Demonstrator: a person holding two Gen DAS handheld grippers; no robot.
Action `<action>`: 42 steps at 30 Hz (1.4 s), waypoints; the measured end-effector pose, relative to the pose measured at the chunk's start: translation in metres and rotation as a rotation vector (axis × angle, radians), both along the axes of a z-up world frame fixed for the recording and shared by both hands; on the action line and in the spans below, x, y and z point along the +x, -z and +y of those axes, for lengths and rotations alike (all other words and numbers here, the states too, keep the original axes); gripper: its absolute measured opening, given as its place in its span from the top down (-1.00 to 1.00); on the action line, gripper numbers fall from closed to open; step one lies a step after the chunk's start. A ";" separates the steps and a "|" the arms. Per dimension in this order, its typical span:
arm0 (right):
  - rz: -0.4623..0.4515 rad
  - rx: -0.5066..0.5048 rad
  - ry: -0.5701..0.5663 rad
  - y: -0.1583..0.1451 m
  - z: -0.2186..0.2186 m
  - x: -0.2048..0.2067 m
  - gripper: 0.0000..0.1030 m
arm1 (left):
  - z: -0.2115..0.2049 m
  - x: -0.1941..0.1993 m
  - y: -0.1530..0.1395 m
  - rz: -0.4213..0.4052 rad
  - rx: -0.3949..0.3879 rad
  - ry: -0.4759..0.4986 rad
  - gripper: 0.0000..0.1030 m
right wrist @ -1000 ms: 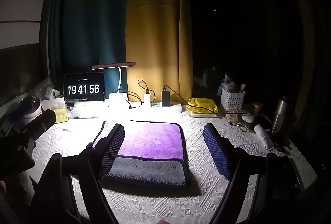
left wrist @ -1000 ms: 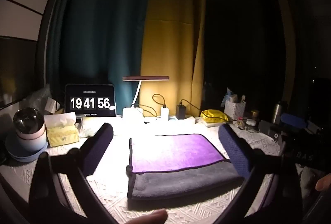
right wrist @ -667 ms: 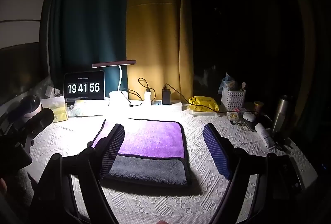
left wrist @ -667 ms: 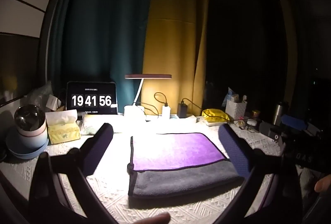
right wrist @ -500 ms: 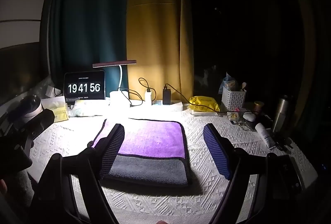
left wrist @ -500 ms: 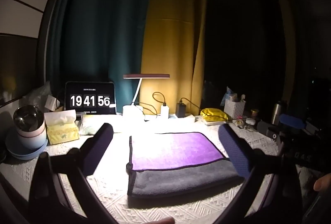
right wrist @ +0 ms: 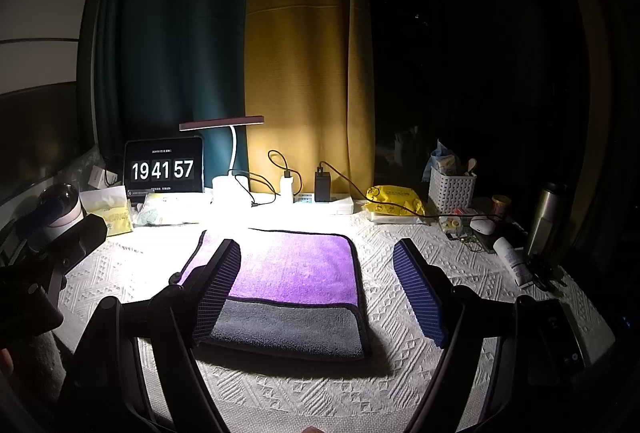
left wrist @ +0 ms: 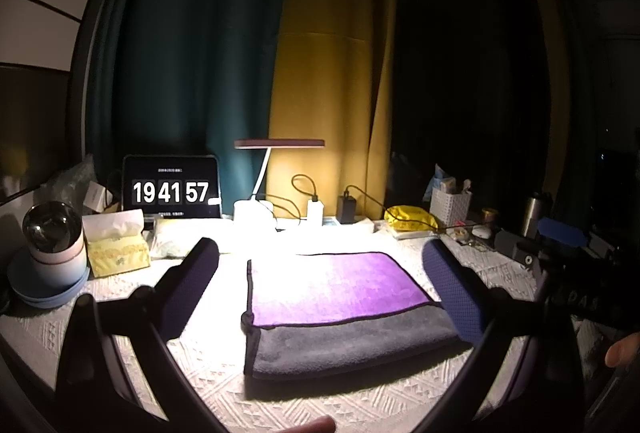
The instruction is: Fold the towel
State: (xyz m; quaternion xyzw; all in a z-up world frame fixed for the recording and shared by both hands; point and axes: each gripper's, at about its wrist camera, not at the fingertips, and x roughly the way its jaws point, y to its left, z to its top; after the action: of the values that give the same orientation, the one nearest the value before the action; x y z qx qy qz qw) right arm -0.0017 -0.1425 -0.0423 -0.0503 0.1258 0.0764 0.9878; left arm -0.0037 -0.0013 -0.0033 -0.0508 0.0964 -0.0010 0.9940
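Both mine hang wide open, empty — left gripper (left wrist: 320, 285), right gripper (right wrist: 318, 287). Just beyond, the towel (right wrist: 288, 285) lies folded on the tabletop (right wrist: 400, 381) (grey flap over purple) — mostly done, I'd say; lamp (right wrist: 224, 157) behind.

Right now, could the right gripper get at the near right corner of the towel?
Probably yes. The right gripper is open and holds nothing, and the towel lies flat on the tablecloth just ahead of it. Nothing sits between its fingers and that corner.
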 end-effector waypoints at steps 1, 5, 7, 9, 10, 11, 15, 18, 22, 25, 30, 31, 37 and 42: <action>0.000 0.000 0.000 0.000 0.000 0.000 -0.58 | 0.000 0.000 0.000 -0.001 0.000 -0.001 -0.99; 0.000 0.000 0.002 -0.001 0.000 0.000 -0.58 | 0.001 0.001 -0.001 -0.003 -0.003 -0.003 -0.99; 0.000 0.000 0.001 -0.001 0.000 0.000 -0.58 | 0.002 0.001 -0.001 -0.002 -0.003 -0.001 -0.98; 0.000 0.000 0.001 -0.001 0.000 0.000 -0.58 | 0.002 0.000 -0.001 -0.004 -0.004 -0.001 -0.98; -0.001 0.000 0.001 -0.001 0.000 0.000 -0.58 | 0.001 0.001 -0.001 -0.003 -0.003 -0.003 -0.99; 0.000 -0.001 0.001 -0.001 0.000 0.000 -0.58 | 0.001 0.001 -0.001 -0.003 -0.003 -0.003 -0.99; -0.002 0.000 0.002 -0.002 0.001 0.000 -0.58 | 0.003 0.000 -0.002 -0.006 -0.005 -0.003 -0.99; -0.002 0.000 0.002 -0.002 0.000 -0.001 -0.58 | 0.003 -0.001 -0.002 -0.007 -0.006 -0.003 -0.99; -0.002 0.000 0.003 -0.002 0.000 0.000 -0.58 | 0.003 0.000 -0.002 -0.006 -0.006 -0.002 -0.99; -0.002 0.001 0.003 -0.002 0.001 0.000 -0.58 | 0.004 -0.001 -0.002 -0.007 -0.006 0.001 -0.99; -0.002 0.001 0.002 -0.001 0.000 -0.001 -0.58 | 0.004 0.000 -0.002 -0.008 -0.006 0.000 -0.99; -0.003 0.001 0.002 -0.001 0.000 -0.001 -0.58 | 0.004 -0.001 -0.002 -0.007 -0.006 0.000 -0.99; 0.000 0.002 0.002 -0.002 0.000 0.000 -0.58 | 0.004 -0.001 -0.002 -0.006 -0.007 0.001 -0.99; -0.001 0.003 0.002 -0.001 0.000 0.000 -0.58 | 0.002 0.001 -0.002 -0.007 -0.005 0.006 -0.99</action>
State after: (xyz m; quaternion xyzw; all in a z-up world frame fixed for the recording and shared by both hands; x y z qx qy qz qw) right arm -0.0021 -0.1426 -0.0409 -0.0489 0.1255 0.0756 0.9880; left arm -0.0032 0.0010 -0.0010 -0.0529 0.0931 -0.0042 0.9942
